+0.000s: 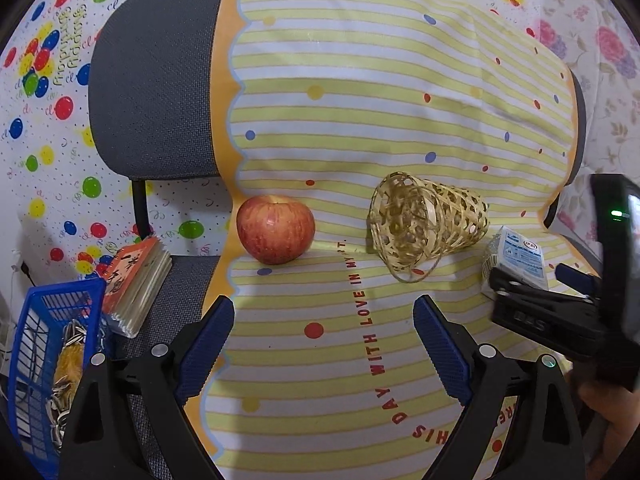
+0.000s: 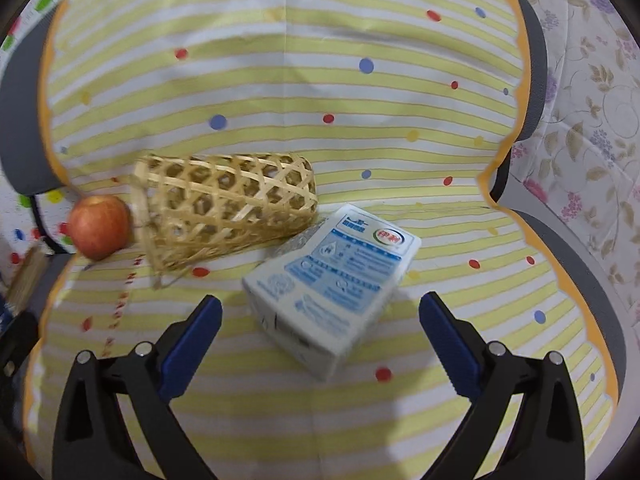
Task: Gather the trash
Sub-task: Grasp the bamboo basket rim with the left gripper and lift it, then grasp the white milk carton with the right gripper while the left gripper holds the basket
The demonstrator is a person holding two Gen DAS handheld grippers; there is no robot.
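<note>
A white and blue carton (image 2: 332,284) lies before the spread right tool (image 2: 320,312); only the left view shows a blue bin (image 1: 44,344), left tool (image 1: 324,316) spread too

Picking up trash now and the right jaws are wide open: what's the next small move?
Probably ease the right gripper forward until its pads flank the milk carton, then close. The carton lies on its side between the open jaws, untouched, beside the tipped bamboo basket.

A red apple (image 1: 275,229) rests on the striped yellow cloth (image 1: 360,80) draped over a grey office chair (image 1: 152,80); a small orange book (image 1: 138,284) lies on the seat.
</note>
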